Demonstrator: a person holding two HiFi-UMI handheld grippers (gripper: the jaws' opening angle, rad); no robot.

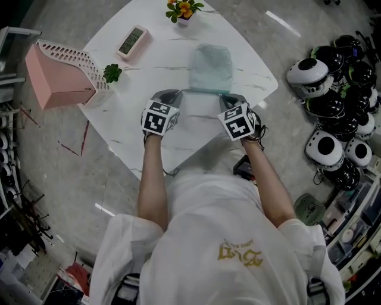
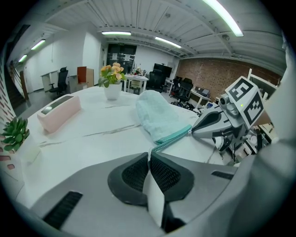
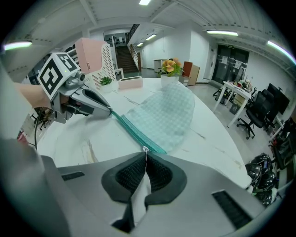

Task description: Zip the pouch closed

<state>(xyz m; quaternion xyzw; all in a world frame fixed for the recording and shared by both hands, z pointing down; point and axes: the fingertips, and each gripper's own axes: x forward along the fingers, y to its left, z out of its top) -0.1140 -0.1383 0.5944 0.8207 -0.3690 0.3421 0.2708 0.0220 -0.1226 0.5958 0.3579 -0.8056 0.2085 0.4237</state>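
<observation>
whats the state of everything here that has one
pouch, flat on the table, zip edge held at both ends; zipped or not, cannot tell
left tongs, shut on one end of the zip edge
right tongs, shut on the other end
flower pot, upright

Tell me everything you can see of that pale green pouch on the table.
It is a soft fabric pouch, pale mint with a fine check, lying flat on the white table. A darker teal zipper runs along its near edge. The left gripper pinches one end of that edge, the right gripper the other, at a small metal pull. How far it is zipped isn't clear.
</observation>
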